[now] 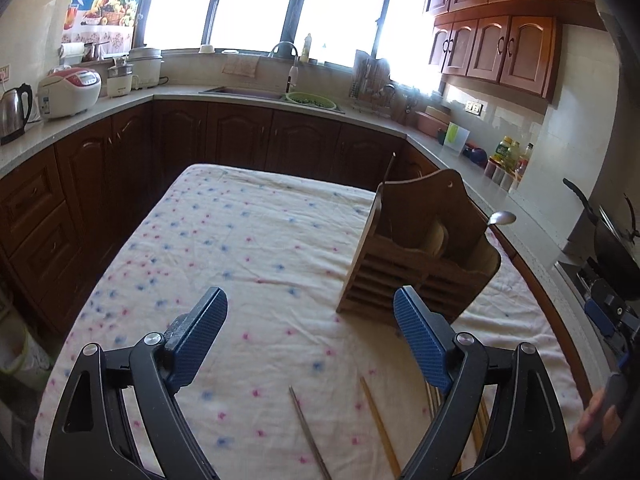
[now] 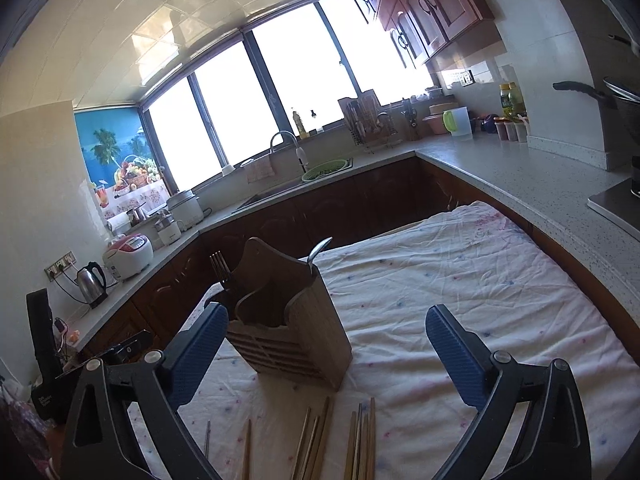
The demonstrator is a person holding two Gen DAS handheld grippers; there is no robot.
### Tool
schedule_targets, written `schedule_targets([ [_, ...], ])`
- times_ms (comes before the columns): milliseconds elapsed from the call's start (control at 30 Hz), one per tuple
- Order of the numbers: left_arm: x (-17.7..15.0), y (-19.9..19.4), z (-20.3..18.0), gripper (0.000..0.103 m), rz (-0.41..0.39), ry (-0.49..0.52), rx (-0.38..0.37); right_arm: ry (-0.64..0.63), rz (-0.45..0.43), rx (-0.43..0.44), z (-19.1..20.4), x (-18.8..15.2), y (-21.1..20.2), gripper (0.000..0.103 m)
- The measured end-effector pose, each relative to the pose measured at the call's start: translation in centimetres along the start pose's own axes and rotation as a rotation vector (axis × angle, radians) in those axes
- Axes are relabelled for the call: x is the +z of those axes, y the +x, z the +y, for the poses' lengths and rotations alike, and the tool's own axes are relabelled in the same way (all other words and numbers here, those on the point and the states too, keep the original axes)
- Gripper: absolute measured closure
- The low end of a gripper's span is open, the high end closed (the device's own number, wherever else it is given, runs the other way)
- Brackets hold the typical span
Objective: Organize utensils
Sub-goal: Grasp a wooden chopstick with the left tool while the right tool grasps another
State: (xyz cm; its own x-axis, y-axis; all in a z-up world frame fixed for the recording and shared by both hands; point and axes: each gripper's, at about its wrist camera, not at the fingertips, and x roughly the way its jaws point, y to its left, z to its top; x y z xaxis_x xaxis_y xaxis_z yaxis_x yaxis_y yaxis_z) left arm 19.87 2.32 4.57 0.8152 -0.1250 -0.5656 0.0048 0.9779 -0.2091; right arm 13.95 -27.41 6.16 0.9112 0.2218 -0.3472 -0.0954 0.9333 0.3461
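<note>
Two wrist views, low over the clothed table (image 1: 248,240), windowward, sharing the wooden holder (image 2: 288,320)

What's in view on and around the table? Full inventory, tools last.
holder: 1, brown wood, upright on the cloth
fork: 1, metal, standing in the holder
spoon: 1, metal, standing in the holder
chopsticks: several, tan wood, loose on the cloth's near edge
metal stick: 1, grey, lying beside the chopsticks
cloth: 1, white with pink and blue dots, covering the table
kettle: 1, steel, counter
rice cooker: 1, white and red, counter
left tool: open, empty
right tool: open, empty
</note>
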Motion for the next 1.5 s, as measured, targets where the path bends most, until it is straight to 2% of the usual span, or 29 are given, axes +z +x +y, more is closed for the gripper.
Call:
schedule_targets([
  [300, -4.5, -0.7, 0.4, 0.015, 0.140, -0.041, -0.028, 0.016, 0.077, -0.050, -1.3, -3.9, -2.0, 0.006],
  [600, -6.3, 0.4, -1.5, 0.016, 0.216, -0.011, -0.053, 0.031, 0.186, -0.057, -1.9, -6.2, -0.9, 0.029],
  [800, -6.6, 1.5, -2.2, 0.029, 0.265, -0.011, -0.084, 0.025, 0.230, -0.056, -1.9, -6.6, 0.1, 0.043],
  [967, -7.1, 2.7, -3.0, 0.039, 0.314, 0.010, -0.095, 0.011, 0.277, -0.061, -1.8, -6.9, 1.5, 0.061],
  [1033, -7.3, 3.4, -3.4, 0.047, 0.337, 0.016, -0.099, 0.006, 0.307, -0.061, -1.8, -7.1, 2.4, 0.064],
  [1133, -7.6, 4.6, -4.0, 0.053, 0.375, 0.033, -0.101, -0.004, 0.349, -0.066, -2.0, -7.4, 3.9, 0.072],
  [1300, -7.9, 6.3, -4.8, 0.061, 0.424, 0.057, -0.104, -0.031, 0.409, -0.085, -2.3, -7.8, 6.6, 0.076],
  [1400, -8.0, 7.4, -5.1, 0.071, 0.458, 0.057, -0.112, -0.050, 0.447, -0.104, -2.6, -8.1, 8.4, 0.079],
  [1500, -7.9, 8.1, -5.7, 0.071, 0.465, 0.087, -0.103, -0.072, 0.490, -0.121, -2.9, -8.5, 10.2, 0.083],
])
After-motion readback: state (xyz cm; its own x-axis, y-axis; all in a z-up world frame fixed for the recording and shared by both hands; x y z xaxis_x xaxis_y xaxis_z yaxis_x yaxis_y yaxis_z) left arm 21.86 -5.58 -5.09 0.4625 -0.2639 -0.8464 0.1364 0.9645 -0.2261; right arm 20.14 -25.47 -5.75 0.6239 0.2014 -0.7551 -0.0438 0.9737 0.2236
